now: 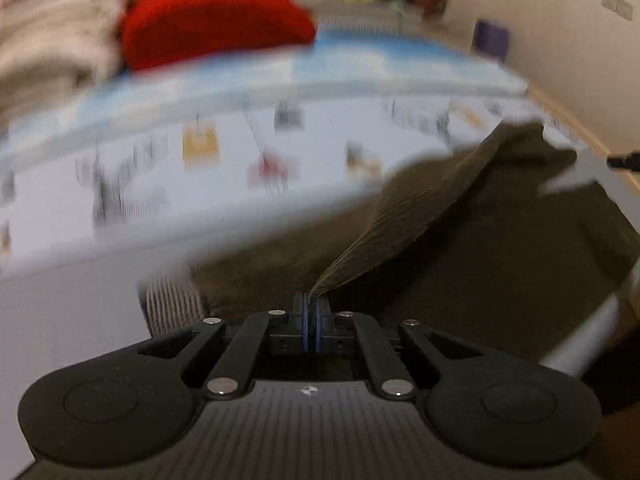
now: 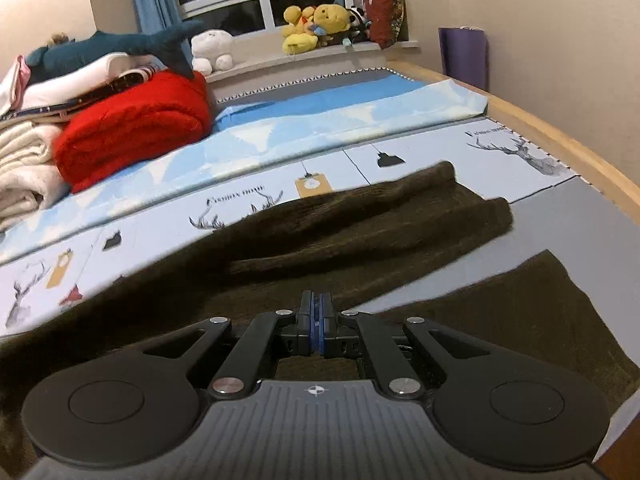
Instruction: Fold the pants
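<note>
Dark brown pants (image 2: 360,220) were spread on the bed (image 2: 440,152). A fabric fold was pinched by the closed left tool (image 1: 311,300). The right tool (image 2: 316,304) was closed, cloth seemingly clamped.

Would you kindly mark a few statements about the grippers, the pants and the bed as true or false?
1. The left gripper is shut on a taut pinch of the dark brown pants. True.
2. The right gripper stands wide open above the pants. False: its jaws are shut, low over the fabric.
3. A red folded blanket lies on the bed, at the left beyond the pants. True.
4. The pants are light blue. False: they are dark brown; the sheet is light blue and white.
5. Yellow plush toys sit on the window sill. True.
</note>
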The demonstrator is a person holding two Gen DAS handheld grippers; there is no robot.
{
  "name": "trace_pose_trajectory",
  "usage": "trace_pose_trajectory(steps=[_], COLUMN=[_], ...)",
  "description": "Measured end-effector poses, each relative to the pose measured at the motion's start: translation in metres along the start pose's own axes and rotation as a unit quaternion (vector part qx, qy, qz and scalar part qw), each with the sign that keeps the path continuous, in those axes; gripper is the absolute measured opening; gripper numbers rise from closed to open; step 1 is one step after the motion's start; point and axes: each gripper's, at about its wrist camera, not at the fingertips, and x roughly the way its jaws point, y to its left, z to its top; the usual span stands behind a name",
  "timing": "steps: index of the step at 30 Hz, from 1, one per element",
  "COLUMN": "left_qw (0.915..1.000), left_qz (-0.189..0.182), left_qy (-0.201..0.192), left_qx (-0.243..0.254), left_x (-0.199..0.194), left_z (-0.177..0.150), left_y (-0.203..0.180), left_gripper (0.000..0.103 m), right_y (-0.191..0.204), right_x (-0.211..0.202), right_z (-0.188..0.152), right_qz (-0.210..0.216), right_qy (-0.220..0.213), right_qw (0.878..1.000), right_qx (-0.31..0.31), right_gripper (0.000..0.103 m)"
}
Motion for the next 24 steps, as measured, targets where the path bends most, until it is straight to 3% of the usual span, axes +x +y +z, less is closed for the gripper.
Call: trace_pose_trajectory(steps=[2, 5, 10, 12, 14, 20, 22, 23, 24], left_qw=[0.9982, 0.9813, 0.9486, 0.9425, 0.9384, 0.8974, 0.8981, 0.9026, 0.9058], left_qz=[0.004, -0.065, -0.099, -0.097, -0.086, -0.090, -0.073, -0.051, -0.034], left_qy=[-0.017, 0.002, 0.131, 0.141, 0.133, 0.089, 0.077, 0.072, 0.069], left_qx=[-0.058, -0.181, -0.271, -0.287, -0.307, -0.423, -0.427, -0.421, -0.417], left_x=[-0.009, -0.006, 0.041, 0.057, 0.065, 0.072, 0.071, 0.070, 0.069], left_z=[0.000, -0.007, -0.023, -0.019, -0.015, -0.009, -0.003, 0.001, 0.003], left_y=[0.011, 0.039, 0.053, 0.059, 0.065, 0.094, 0.099, 0.098, 0.098], left_gripper=[0.012, 0.028, 0.039, 0.055, 0.061, 0.061, 0.050, 0.031, 0.023], right_y=[-0.005, -0.015, -0.030, -0.034, -0.036, -0.042, -0.047, -0.049, -0.052], right_x=[0.001, 0.001, 0.003, 0.005, 0.007, 0.020, 0.028, 0.034, 0.042], right_z=[-0.003, -0.006, -0.007, -0.007, -0.006, 0.004, 0.010, 0.014, 0.018], right_qz=[-0.004, -0.002, 0.008, 0.012, 0.018, 0.034, 0.038, 0.042, 0.045], right_qy=[0.010, 0.019, 0.025, 0.026, 0.026, 0.021, 0.020, 0.019, 0.018], right_qw=[1.000, 1.000, 0.996, 0.995, 0.993, 0.989, 0.987, 0.985, 0.983], right_qx=[0.002, 0.024, 0.082, 0.098, 0.110, 0.143, 0.156, 0.165, 0.175], right_gripper=[0.002, 0.002, 0.002, 0.002, 0.002, 0.004, 0.007, 0.010, 0.012])
